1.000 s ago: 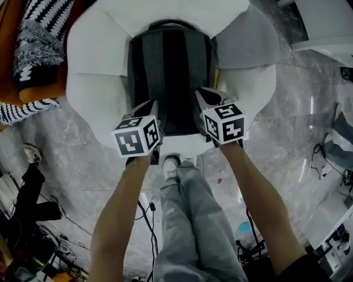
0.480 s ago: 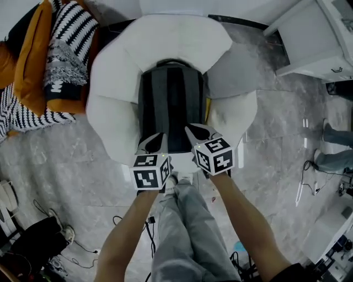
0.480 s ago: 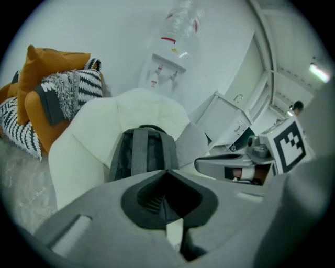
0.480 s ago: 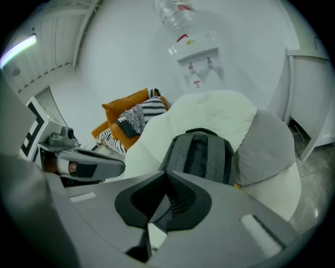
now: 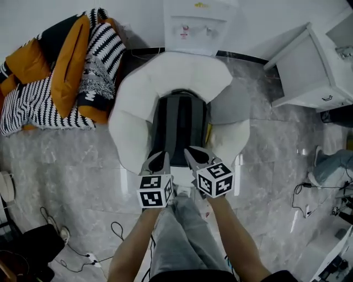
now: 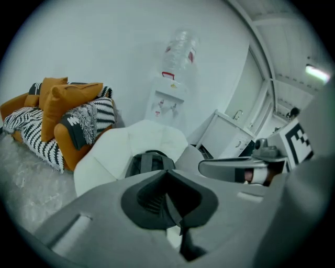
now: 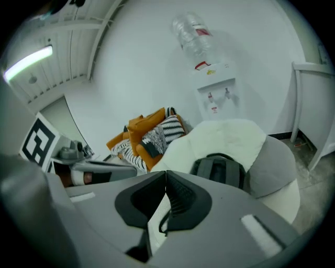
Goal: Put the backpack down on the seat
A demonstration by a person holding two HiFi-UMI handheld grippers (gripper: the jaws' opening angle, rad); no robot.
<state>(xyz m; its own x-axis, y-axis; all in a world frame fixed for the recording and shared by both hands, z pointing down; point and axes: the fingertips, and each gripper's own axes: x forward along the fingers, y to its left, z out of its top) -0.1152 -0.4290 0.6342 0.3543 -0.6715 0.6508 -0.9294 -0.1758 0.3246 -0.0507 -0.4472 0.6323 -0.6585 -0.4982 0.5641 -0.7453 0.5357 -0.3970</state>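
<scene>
Now: backpack (image 5: 179, 129) rests on seat (image 5: 132, 126), long axis running from seat's front edge to backrest. Left claw (image 5: 160, 158) and right claw (image 5: 194, 154) both pinched closed, empty, over seat's front edge, pack just beyond (equally near). Placement judged done.

A water dispenser (image 5: 199, 25) stands against the white wall (image 5: 55, 10), striped cushions (image 5: 33, 107) on marble floor (image 5: 71, 182).

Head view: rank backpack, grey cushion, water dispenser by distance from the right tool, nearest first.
1. Backpack, on the white chair, just ahead of the right tool.
2. Grey cushion, beside the backpack, on its right.
3. Water dispenser, farthest back, behind the chair.
</scene>
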